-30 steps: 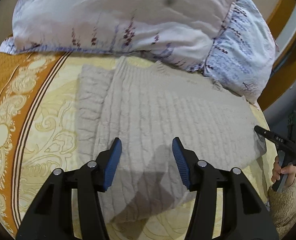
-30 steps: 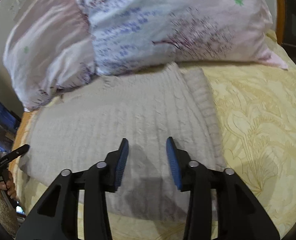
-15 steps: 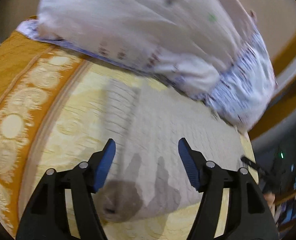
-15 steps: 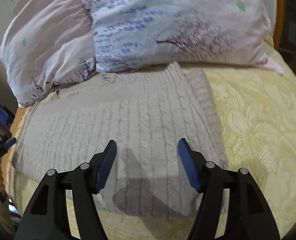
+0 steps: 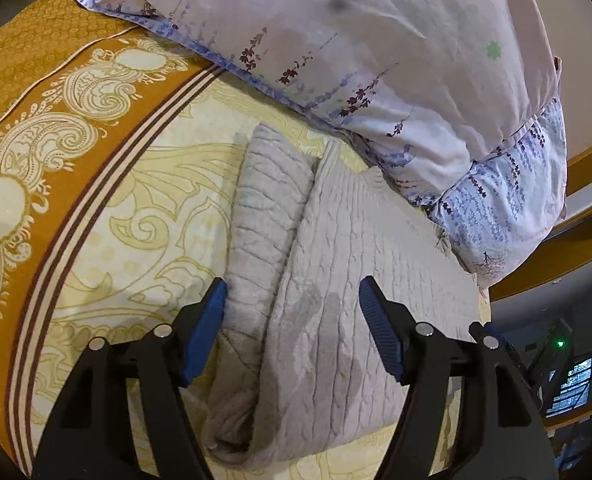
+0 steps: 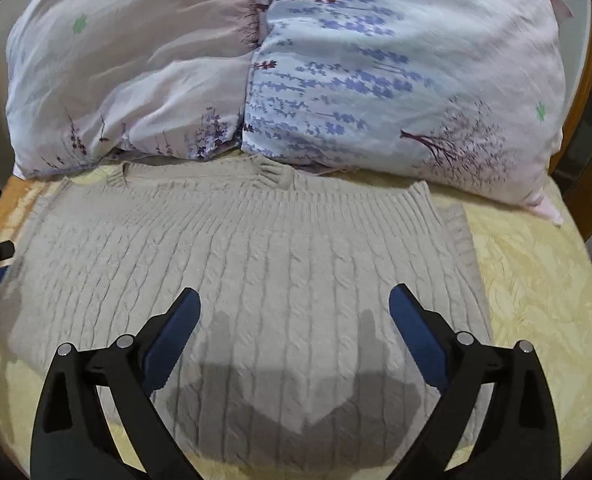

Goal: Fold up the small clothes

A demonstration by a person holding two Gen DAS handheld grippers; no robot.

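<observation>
Hand-held grippers, left and right, jaws opening and gripping nothing, above the sweater near the pillow, probably lining up the next fold.

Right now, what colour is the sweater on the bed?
Light beige-grey, cable-knit sweater; clearest in the right wrist view.

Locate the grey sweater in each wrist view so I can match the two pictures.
Left wrist: the sweater runs from bottom centre up toward the right, its folded sleeve along its left side.
Right wrist: the sweater spreads across the centre, collar at the top.
Shared landmark: the floral pillow behind it.
</observation>
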